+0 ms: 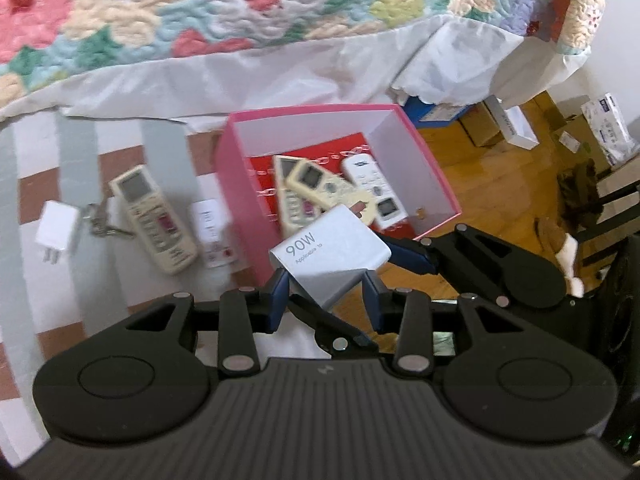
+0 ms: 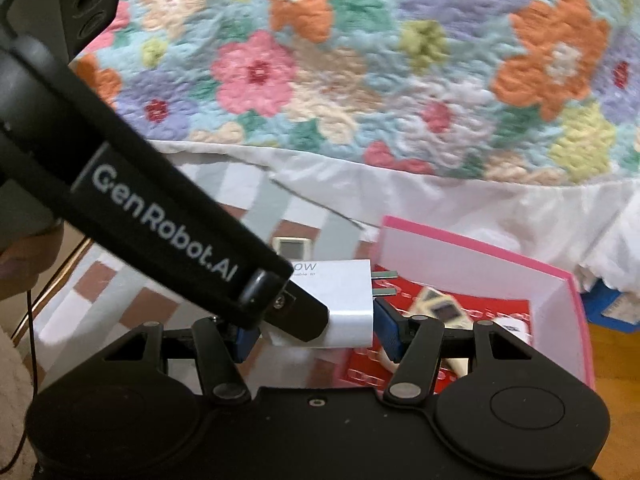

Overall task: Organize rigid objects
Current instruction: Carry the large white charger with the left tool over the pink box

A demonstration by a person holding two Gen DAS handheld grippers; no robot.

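Observation:
A white 90W charger hangs in the air at the near edge of the pink box. My left gripper has its blue pads on both sides of the charger's lower part. My right gripper also has its pads on both sides of the charger; its prongs point right toward the box. The right gripper's arm comes in from the right in the left wrist view. Several remotes lie in the box on a red lining.
On the striped mat left of the box lie a cream remote, a small white remote, a white plug adapter and keys. A floral quilt lies behind. Cardboard boxes stand on the wooden floor at right.

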